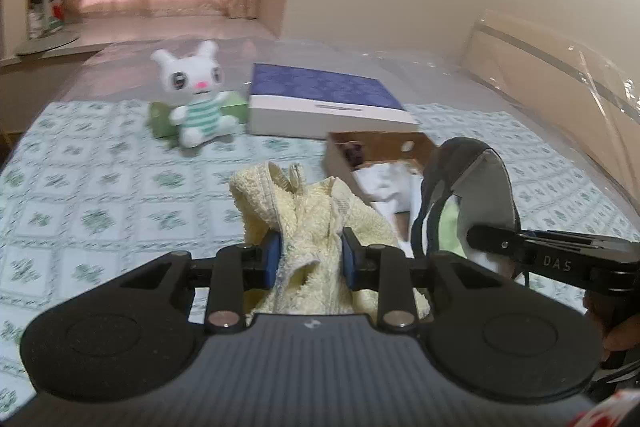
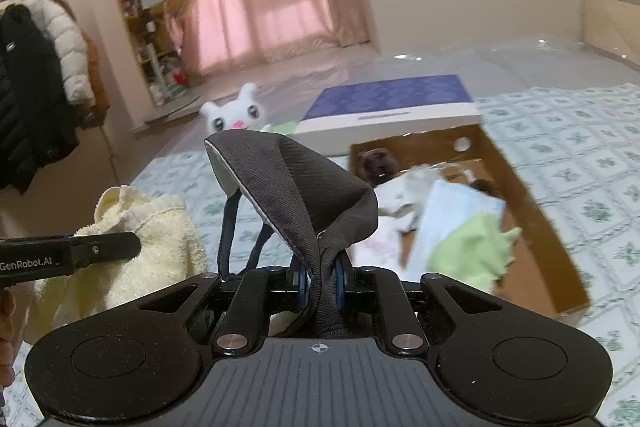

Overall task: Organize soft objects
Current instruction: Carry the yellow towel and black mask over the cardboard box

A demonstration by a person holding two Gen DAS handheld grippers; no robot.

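A pale yellow terry towel [image 1: 308, 223] is held bunched between the blue-padded fingers of the left gripper [image 1: 309, 259], clear of the bed, its lower folds hidden behind the gripper body. The right gripper [image 2: 319, 277] has its fingers drawn narrow on a dark grey fabric face mask [image 2: 296, 183], which is pinched at one end and arches upward, ear loops hanging; the pale lining is seen only at the edge.

An open brown cardboard box [image 2: 532, 195] lies on the green-and-white patterned bed cover [image 1: 100, 195], just beside both held items. Its contents are only partly made out: a light green cloth [image 2: 468, 251], white paper or fabric, and something dark in the far corner that cannot be identified. A white plush rabbit in a green striped top [image 1: 196, 95] is seated near a flat box with a blue patterned lid [image 1: 324, 99]; its body is hidden by the mask in the right view. Much of the far scene is blurred. A person's fingertips [image 1: 618, 331] are cut off at the frame edge.
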